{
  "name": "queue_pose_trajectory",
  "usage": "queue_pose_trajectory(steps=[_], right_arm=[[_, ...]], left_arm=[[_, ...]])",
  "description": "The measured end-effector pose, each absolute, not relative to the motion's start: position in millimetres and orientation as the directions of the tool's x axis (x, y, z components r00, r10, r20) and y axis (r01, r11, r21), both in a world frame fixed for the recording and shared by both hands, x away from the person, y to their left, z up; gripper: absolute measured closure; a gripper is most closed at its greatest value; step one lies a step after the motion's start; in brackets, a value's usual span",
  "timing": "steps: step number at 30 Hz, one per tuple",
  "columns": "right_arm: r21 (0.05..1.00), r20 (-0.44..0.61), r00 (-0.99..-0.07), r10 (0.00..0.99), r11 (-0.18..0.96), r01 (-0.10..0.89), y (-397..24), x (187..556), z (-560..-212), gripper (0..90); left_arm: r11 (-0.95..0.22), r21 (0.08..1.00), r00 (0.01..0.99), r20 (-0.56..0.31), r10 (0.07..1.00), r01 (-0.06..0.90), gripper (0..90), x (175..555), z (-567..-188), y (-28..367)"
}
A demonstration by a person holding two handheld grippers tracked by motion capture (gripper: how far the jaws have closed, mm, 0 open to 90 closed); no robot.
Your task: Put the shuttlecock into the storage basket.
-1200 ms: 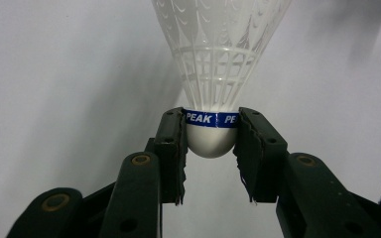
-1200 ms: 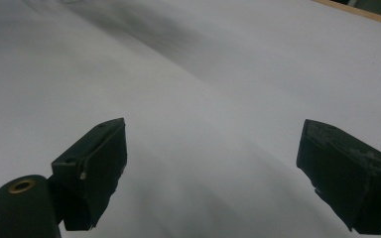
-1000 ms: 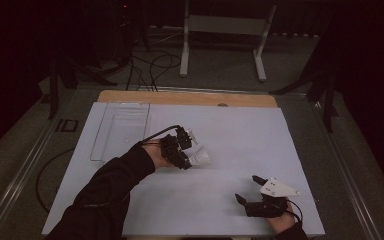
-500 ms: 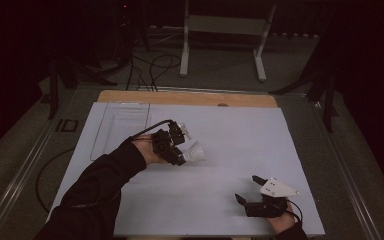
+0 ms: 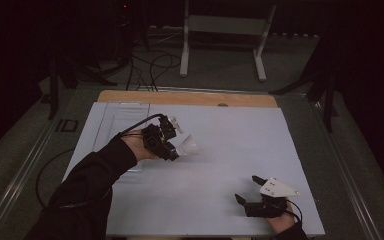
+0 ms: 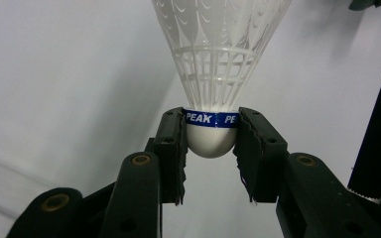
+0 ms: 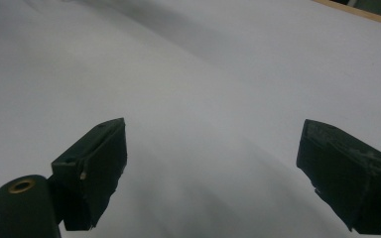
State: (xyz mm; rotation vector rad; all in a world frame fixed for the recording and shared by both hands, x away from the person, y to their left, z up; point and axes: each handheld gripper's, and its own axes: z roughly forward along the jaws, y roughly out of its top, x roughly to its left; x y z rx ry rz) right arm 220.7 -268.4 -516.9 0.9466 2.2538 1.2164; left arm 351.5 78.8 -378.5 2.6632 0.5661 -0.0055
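Left tool [image 6: 211,144] pinching shuttlecock [image 6: 218,59] by cork, skirt pointing frame-right toward wide-open right tool [image 5: 252,190], lower right.

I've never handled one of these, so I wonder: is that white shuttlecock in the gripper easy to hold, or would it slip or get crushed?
The shuttlecock is probably very light: its skirt is thin open mesh. The left gripper clamps only the rounded white base, which looks smooth, so it might slip or twist. The mesh skirt would likely bend if squeezed, so gripping the base seems safer.
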Motion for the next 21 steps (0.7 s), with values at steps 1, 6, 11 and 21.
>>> queue_pose_trajectory(steps=[1, 6, 11, 21], right_arm=[[0.843, -0.034, -0.686, 0.727, 0.389, 0.370, -268, 221, -517, 12.2], [0.843, -0.034, -0.686, 0.727, 0.389, 0.371, -268, 221, -517, 12.2], [0.842, -0.035, -0.687, 0.726, 0.391, 0.371, -268, 221, -517, 12.2], [0.844, -0.041, -0.693, 0.720, 0.396, 0.361, -267, 220, -517, 12.2]], left_arm=[[-0.826, 0.399, 0.914, -0.089, 0.397, 0.398, 65.8, 352, -377, 83], [-0.821, 0.396, 0.907, -0.086, 0.413, 0.412, 65.8, 354, -376, 91], [-0.809, 0.405, 0.899, -0.088, 0.429, 0.425, 65.8, 355, -372, 103], [-0.785, 0.412, 0.878, -0.087, 0.471, 0.462, 65.8, 358, -366, 124]])
